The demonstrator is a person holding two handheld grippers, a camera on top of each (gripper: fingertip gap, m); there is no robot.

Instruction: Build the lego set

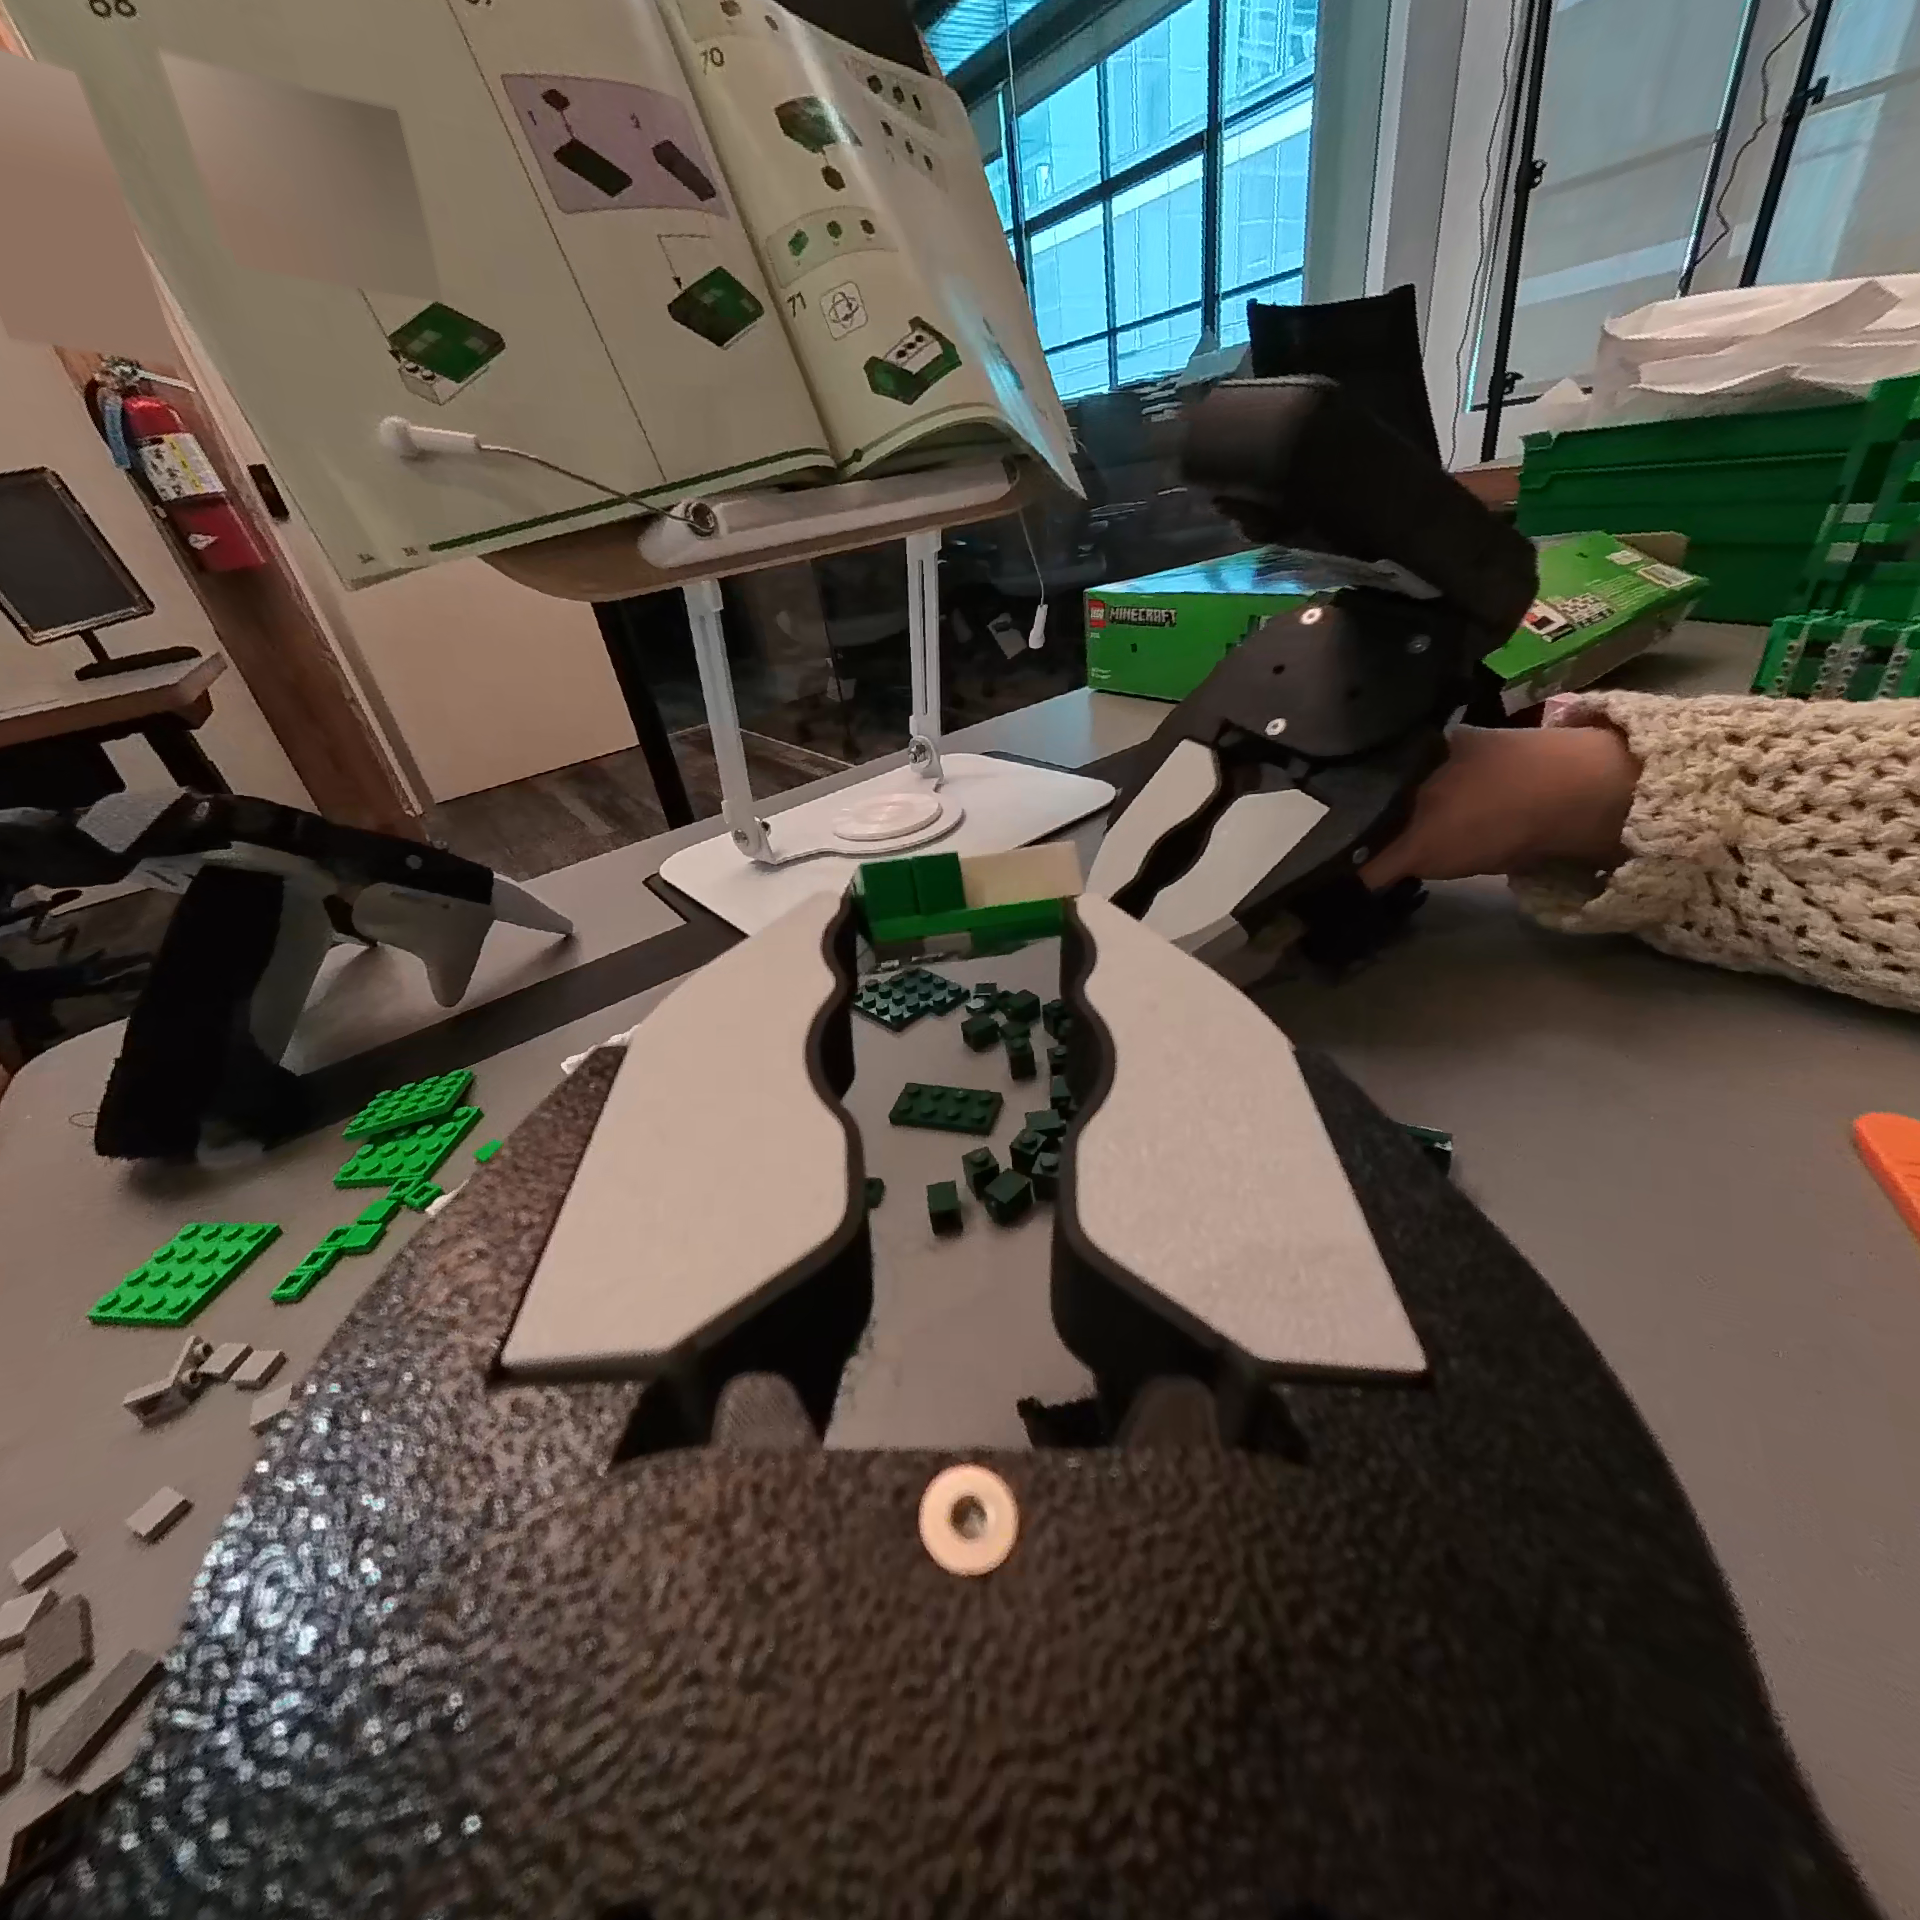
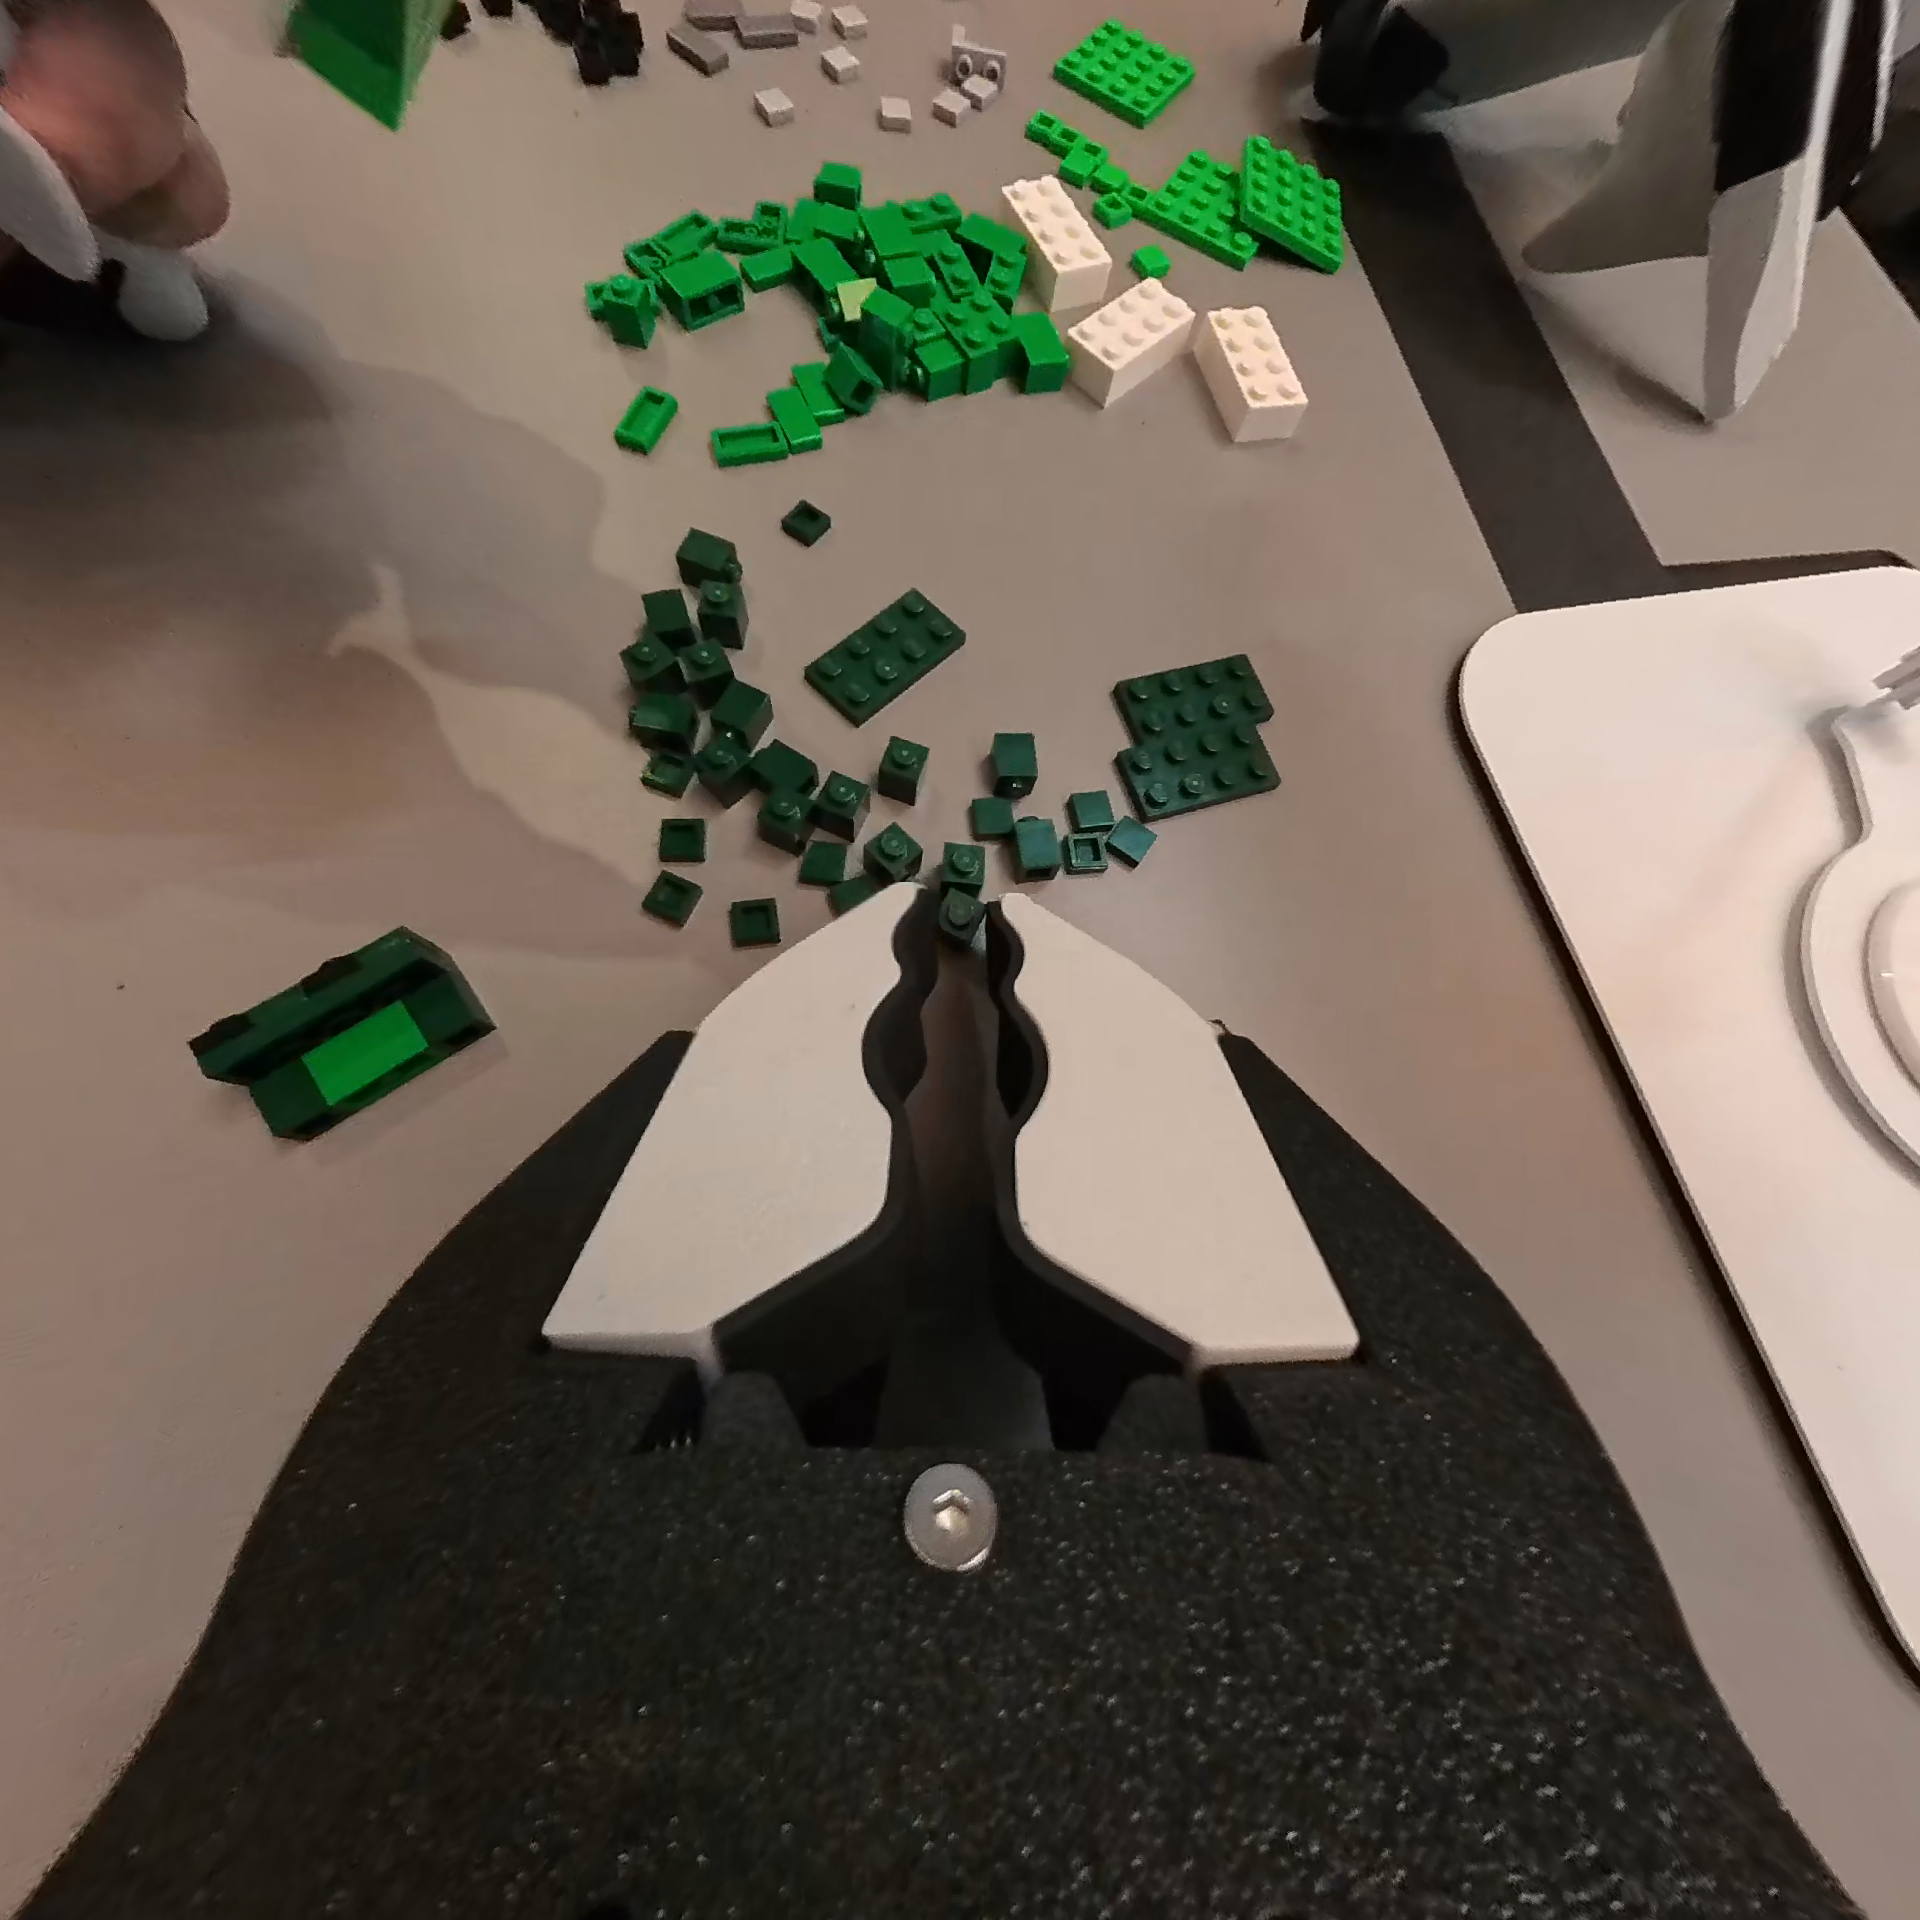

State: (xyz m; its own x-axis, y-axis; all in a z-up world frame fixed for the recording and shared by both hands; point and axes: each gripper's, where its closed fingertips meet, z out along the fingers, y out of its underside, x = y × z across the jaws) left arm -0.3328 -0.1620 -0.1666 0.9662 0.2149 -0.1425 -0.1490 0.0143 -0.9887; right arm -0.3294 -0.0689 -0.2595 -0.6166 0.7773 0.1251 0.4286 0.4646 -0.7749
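Observation:
My left gripper [image 1: 961, 914] is shut on a bright green and white brick assembly [image 1: 966, 883], held at the fingertips above the grey table [image 1: 1455, 1143]. Below it lie loose dark green small bricks [image 1: 997, 1143] and a dark green plate [image 1: 945, 1107]. My right gripper [image 2: 961, 914] is closed on a small dark green 1x1 brick [image 2: 958, 920] at the near edge of the dark green pile [image 2: 727, 717]; its tips are down at the table. It also shows in the left wrist view [image 1: 1164, 914], right of the assembly, held by a hand in a knit sleeve [image 1: 1714, 831].
A bright green pile [image 2: 862, 291], white bricks [image 2: 1132, 332] and green plates [image 2: 1247, 208] lie beyond. A dark green sub-assembly [image 2: 343, 1039] sits to the left. The booklet [image 1: 623, 260] is on a white stand [image 2: 1662, 883]. A spare gripper [image 1: 312, 935] and grey tiles [image 1: 62, 1662] lie left. My right fingertips sit around 12 cm from my left ones. To reach the dark green plate [image 1: 945, 1107] in a straight line is about 6 cm for my right fingers, about 11 cm for my left. It is also in sight in the right wrist view [image 2: 882, 651].

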